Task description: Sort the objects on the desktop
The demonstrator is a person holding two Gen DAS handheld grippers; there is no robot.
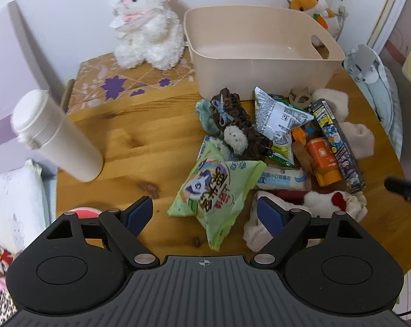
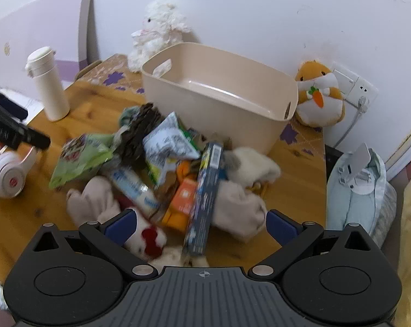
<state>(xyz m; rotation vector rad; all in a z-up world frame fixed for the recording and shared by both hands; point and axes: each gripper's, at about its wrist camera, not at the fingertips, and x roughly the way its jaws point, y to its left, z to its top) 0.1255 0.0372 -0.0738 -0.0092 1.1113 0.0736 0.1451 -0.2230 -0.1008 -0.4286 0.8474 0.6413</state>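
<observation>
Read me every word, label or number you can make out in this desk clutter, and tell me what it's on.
Nothing is clear enough to quote.
Green snack bag: large Chinese characters, upside down to the camera, not surely readable.
White packet: fine print, too small.
Tissue pack: blue Chinese print, blurred.
Blue box: cartoon print, lettering unreadable.
Orange box: round logo, no legible words.

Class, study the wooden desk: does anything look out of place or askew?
Yes. The beige bin is empty while snack packets, socks and a long blue box lie jumbled in front of it, the box propped aslant across the heap.
</observation>
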